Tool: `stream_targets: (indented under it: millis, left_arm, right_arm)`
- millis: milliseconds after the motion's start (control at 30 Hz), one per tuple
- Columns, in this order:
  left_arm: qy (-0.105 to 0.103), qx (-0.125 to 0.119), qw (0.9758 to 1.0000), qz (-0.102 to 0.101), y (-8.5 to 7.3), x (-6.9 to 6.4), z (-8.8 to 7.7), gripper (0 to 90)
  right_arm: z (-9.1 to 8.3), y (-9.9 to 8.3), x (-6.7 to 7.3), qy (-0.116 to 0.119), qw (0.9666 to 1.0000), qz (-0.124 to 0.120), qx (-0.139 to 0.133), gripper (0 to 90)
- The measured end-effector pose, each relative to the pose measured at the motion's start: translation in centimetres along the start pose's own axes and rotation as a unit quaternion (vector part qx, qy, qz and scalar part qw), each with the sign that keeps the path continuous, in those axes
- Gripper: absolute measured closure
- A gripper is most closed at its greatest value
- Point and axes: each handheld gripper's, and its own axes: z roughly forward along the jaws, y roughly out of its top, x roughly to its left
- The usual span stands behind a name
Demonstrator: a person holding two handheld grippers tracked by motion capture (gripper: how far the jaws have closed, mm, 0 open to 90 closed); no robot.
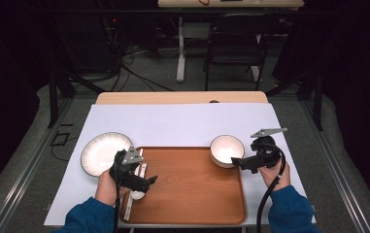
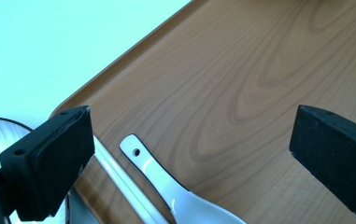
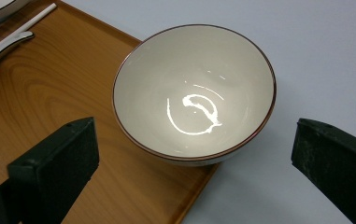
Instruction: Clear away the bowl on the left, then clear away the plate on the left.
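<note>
Bowl point(image 3: 194, 93) (glossy, round) perhaps overhangs wooden tray point(image 3: 49, 93) rim.

We see the tray point(image 1: 192, 194) at the worktop's point(image 1: 182, 121) near edge, the bowl point(image 1: 227, 150) straddling its far right rim, the spoon point(image 1: 137, 194) and chopsticks point(image 1: 141, 170) along its left side, the plate point(image 1: 100, 153) just left.

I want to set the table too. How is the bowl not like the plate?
The bowl is deep with tall sides; the plate is flat and wide. The bowl has a thin brown rim, while the plate has a dark rim with fine lines running inward. The bowl sits across the corner of the wooden tray, partly on it; the plate lies on the white sheet left of the tray. Both are white, round and empty.
</note>
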Motion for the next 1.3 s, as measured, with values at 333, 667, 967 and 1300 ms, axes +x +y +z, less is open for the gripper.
stream_targets:
  millis: [333,667,967,1300]
  left_arm:
    - [0.002,0.002,1.0000,0.000,-0.1,0.1,0.0,0.1]
    - [0.002,0.003,1.0000,-0.001,-0.1,0.2,0.0,0.0]
    - [0.004,0.003,1.0000,-0.005,-0.2,0.4,0.1,0.0]
    - [0.014,-0.007,0.9996,-0.024,-0.6,1.3,-0.5,0.0]
  right_arm:
    - [-1.2,-1.4,2.1,0.004,0.9998,-0.019,-0.006,1.0]
    - [-1.4,-2.8,3.6,0.010,0.9994,-0.033,0.006,1.3]
    - [-1.1,-3.2,4.0,0.010,0.9990,-0.041,0.018,1.6]
    - [-1.1,-3.2,4.1,0.009,0.9989,-0.045,0.014,1.6]
